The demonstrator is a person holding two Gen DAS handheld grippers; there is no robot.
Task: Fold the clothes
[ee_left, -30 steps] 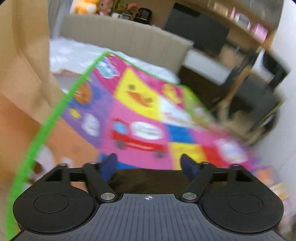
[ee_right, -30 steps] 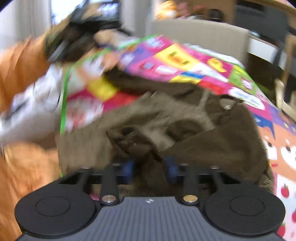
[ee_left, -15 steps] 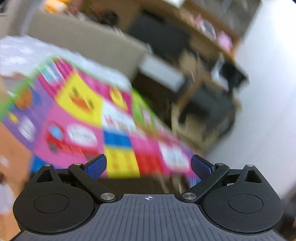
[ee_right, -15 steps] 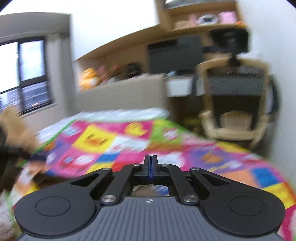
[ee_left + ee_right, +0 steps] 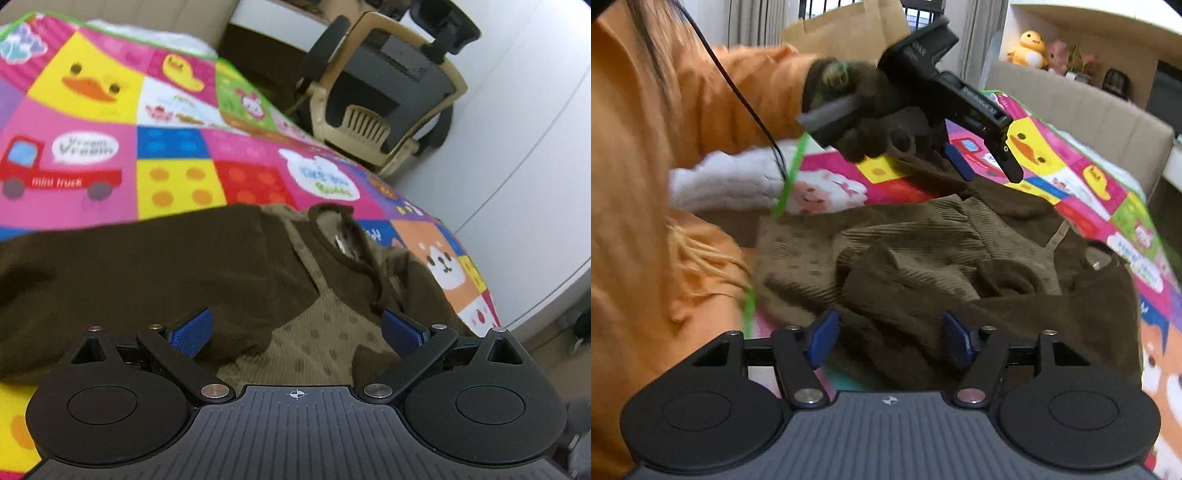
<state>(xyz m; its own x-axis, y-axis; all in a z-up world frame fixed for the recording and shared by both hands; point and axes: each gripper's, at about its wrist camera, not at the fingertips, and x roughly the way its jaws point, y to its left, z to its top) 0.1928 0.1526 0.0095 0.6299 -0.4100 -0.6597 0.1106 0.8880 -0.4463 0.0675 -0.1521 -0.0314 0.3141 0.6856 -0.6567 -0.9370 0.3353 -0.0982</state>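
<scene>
A brown knitted sweater [image 5: 942, 251] lies crumpled on a colourful play mat [image 5: 1082, 173]. It has dark brown sleeves and a lighter dotted body. In the left wrist view the sweater [image 5: 184, 273] fills the near field, its collar [image 5: 343, 240] to the right. My left gripper [image 5: 297, 330] is open just above the sweater and holds nothing. It also shows in the right wrist view [image 5: 988, 162], over the sweater's far edge. My right gripper [image 5: 888, 341] is open, low over a dark sleeve at the near edge.
The mat [image 5: 177, 122] covers a bed with a beige headboard [image 5: 1082, 107]. A beige and black chair [image 5: 388, 99] stands beyond the bed's far corner by a white wall. The person in orange [image 5: 646, 184] sits at the left. Plush toys [image 5: 1030, 48] sit on a shelf.
Both grippers swung up away from the bed and came back down over the sweater. The right gripper was shut half a second ago and is now open. The left has opened wider.
</scene>
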